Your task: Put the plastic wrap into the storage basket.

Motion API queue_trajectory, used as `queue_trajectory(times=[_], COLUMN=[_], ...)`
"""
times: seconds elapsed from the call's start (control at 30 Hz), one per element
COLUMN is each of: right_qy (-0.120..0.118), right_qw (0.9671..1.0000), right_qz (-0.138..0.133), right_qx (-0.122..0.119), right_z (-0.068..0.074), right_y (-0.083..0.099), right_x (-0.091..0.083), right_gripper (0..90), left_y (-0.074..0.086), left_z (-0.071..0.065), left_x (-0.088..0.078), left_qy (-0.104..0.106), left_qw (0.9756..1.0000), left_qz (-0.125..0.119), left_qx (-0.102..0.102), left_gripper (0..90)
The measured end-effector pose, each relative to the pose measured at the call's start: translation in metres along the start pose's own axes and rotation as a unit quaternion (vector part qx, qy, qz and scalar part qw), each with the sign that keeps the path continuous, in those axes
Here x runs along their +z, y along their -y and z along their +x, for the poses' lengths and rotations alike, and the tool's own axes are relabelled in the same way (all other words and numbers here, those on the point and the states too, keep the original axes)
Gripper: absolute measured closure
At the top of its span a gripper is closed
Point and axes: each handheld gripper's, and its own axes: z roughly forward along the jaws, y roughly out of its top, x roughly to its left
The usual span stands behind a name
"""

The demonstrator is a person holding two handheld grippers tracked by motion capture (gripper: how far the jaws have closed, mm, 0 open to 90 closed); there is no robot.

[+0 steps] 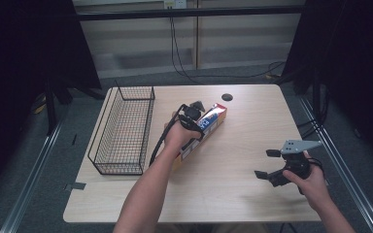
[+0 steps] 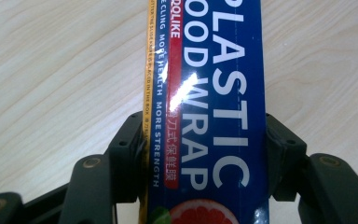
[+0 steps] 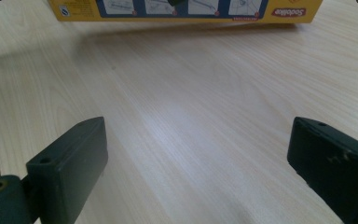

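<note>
Here, the left gripper (image 2: pixel 204 154) has its two black jaws pressed flat against the long sides of a box of plastic food wrap (image 2: pixel 209 93), the blue printed face turned up between them. In the high view the same left gripper (image 1: pixel 193 112) sits over the box (image 1: pixel 212 119) near the middle of the wooden table (image 1: pixel 243 194), the box lying slantwise with its far end pointing toward the far right. The right gripper (image 3: pixel 198 163) holds nothing, its jaws spread wide above bare tabletop; in the high view that right gripper (image 1: pixel 267 164) hovers at the near right, well apart from the box. The box's yellow side (image 3: pixel 182 11) shows across the table from it. A black wire basket (image 1: pixel 126 131) stands to the left of the box.
</note>
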Motion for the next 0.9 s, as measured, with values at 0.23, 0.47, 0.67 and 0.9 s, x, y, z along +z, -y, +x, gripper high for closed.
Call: queue_trajectory(times=[0.23, 0.47, 0.67, 0.9], right_qy=[0.000, -0.002, -0.003, -0.005], right_qw=[1.0000, 1.0000, 1.0000, 1.0000], right_qz=[-0.001, 0.001, -0.001, -0.003], right_qx=[-0.001, 0.000, -0.001, 0.000], right_z=[0.001, 0.001, 0.002, 0.002], right_y=[-0.001, -0.001, -0.001, -0.002], right_x=[0.000, 0.001, 0.001, 0.001], right_gripper=[4.6, 4.6, 4.6, 4.6], left_y=[0.004, 0.006, 0.009, 0.013], left_z=[0.007, 0.012, 0.017, 0.023], left_x=[-0.022, -0.039, -0.051, -0.064], left_qy=[-0.005, -0.009, -0.008, -0.017], left_qw=[0.9999, 0.9997, 0.9993, 0.9987], left_qz=[-0.009, -0.010, -0.014, -0.012], left_qx=[-0.013, -0.018, -0.033, -0.047], left_gripper=[42.8, 42.8, 42.8, 42.8])
